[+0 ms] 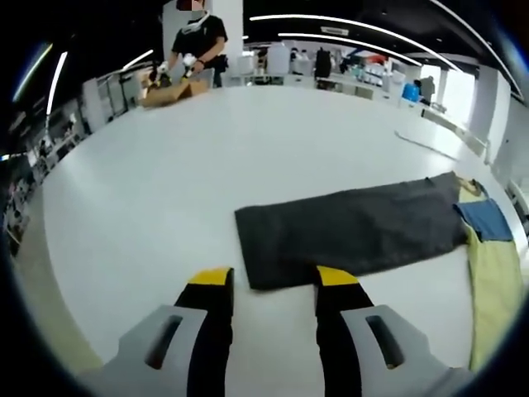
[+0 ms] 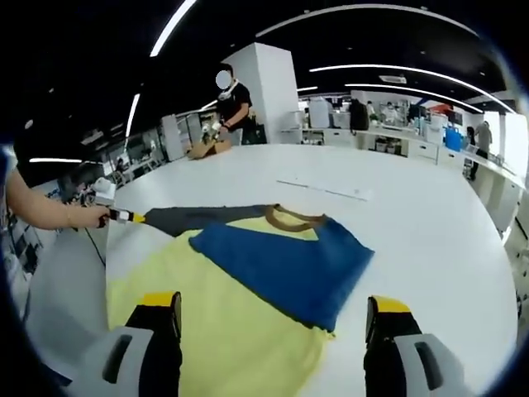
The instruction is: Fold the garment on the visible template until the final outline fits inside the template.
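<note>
A person in a black top (image 1: 197,37) stands at the far edge of the broad white table (image 1: 165,182), beside a brown cardboard box (image 1: 169,93). White counters with clutter (image 2: 397,136) line the background under long ceiling light strips (image 2: 388,70).

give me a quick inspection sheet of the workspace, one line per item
surface: large white table, mostly bare
job's things: garment, yellow body, blue sleeve folded across, brown collar, dark grey sleeve stretched flat; template not made out
clutter: brown bag at far edge
grippers: left gripper open at the grey sleeve's end; right gripper open, straddling the blue sleeve
cables: nothing seen
surroundings: person at the far edge, shelves, ceiling strip lights
</note>
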Motion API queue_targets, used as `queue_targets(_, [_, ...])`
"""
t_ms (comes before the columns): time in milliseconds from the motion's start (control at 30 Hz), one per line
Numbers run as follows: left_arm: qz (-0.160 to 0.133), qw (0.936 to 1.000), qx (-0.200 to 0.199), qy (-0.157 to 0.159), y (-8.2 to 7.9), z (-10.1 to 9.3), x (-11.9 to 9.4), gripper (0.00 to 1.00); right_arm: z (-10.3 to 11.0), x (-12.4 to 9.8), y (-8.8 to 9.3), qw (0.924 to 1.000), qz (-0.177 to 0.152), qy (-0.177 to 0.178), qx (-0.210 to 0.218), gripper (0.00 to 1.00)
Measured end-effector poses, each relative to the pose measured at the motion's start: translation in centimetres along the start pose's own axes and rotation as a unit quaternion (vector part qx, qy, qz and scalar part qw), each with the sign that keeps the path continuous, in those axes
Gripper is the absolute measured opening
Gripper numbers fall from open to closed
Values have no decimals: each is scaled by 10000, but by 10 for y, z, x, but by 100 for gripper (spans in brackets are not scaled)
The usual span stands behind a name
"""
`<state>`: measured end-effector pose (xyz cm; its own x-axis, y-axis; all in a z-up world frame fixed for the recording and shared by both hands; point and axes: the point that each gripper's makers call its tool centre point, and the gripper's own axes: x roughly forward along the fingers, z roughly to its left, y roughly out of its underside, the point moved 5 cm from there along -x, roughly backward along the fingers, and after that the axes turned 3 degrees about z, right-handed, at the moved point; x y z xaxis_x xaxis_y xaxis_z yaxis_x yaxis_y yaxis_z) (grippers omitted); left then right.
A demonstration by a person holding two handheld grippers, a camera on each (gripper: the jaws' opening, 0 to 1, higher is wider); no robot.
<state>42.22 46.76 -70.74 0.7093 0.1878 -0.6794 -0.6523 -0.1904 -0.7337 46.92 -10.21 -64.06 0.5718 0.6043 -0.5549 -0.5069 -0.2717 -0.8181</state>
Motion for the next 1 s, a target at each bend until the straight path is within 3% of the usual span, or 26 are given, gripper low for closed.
queue_targets(100, [-1, 10000, 20, 21, 0, 0, -1, 35, 6, -3, -2, 9999, -77, -104, -64, 99])
queue_targets(367, [-79, 9998, -95, 182, -3, 0, -4, 33, 23, -12, -1, 9991, -94, -321, -273, 99])
queue_targets(767, [83, 9983, -531, 205, 8, 0, -5, 22, 37, -30, 4, 9987, -269, -298, -300, 99])
queue_targets(1000, [-11, 9941, -1072, 191, 9, 3, -8, 13, 42, -34, 13, 9987, -161, -334, -363, 99])
